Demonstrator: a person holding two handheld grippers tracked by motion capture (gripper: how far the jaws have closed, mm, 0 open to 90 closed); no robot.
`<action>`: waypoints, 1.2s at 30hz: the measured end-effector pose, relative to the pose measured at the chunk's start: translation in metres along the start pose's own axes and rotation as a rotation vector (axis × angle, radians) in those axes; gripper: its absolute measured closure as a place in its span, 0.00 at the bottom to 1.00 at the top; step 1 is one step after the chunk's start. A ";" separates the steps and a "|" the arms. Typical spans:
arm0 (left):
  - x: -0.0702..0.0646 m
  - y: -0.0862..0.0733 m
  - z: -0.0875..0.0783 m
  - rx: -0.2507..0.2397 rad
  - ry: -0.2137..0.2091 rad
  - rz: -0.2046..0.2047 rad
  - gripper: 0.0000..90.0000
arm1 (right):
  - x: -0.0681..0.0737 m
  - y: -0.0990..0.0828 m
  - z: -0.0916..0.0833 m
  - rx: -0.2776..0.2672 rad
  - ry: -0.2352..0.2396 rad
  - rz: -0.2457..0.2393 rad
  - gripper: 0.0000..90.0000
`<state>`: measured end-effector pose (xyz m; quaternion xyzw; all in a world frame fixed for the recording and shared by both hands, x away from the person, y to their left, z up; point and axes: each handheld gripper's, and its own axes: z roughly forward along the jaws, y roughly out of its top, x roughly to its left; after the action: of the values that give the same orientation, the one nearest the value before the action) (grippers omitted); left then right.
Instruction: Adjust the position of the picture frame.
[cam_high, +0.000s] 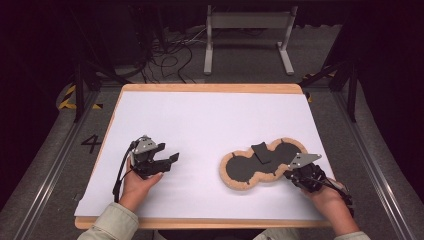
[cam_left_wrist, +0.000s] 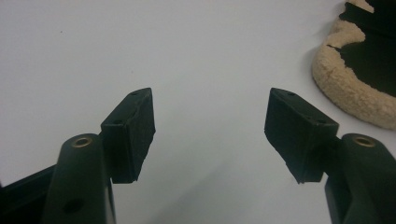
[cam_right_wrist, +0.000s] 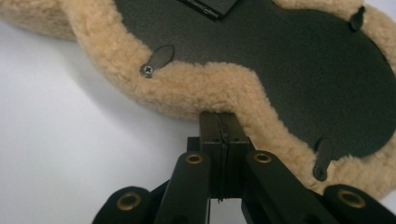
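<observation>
Right gripper view: the right gripper (cam_right_wrist: 223, 135) has its jaws pressed flat together, nothing between them, tips against the fleece rim of the fleece-edged double photo frame (cam_right_wrist: 289, 60) lying face-down just ahead. The left gripper (cam_left_wrist: 210, 130) stands wide and empty, the frame well off to its right.

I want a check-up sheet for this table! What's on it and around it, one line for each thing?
Surface: white sheet over a wooden table.
Job's things: fluffy tan double photo frame lying face down, black backing up, its stand flap partly lifted.
Clutter: nothing seen.
Grippers: left gripper open, nothing between its jaws, apart from the frame; right gripper shut, its tips at the frame's fleece edge; whether it pinches any fleece I cannot tell.
Cables: a black cable trails from the left gripper; loose wires lie on the floor beyond the table.
Surroundings: grey floor, white metal stand, yellow-black tape.
</observation>
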<state>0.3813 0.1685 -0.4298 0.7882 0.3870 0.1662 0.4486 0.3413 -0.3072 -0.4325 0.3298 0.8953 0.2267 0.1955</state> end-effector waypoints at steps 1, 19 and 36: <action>0.000 0.000 0.000 0.003 0.000 -0.001 0.40 | -0.001 0.001 0.001 0.001 -0.012 0.005 1.00; 0.002 -0.001 -0.002 0.002 0.007 -0.010 0.41 | -0.030 -0.016 -0.020 0.084 -0.047 0.148 1.00; 0.003 -0.006 -0.009 0.002 0.032 -0.034 0.40 | -0.059 -0.008 0.002 0.094 -0.053 0.202 1.00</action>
<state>0.3753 0.1773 -0.4299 0.7793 0.4077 0.1707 0.4443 0.3797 -0.3527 -0.4266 0.4330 0.8617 0.1942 0.1797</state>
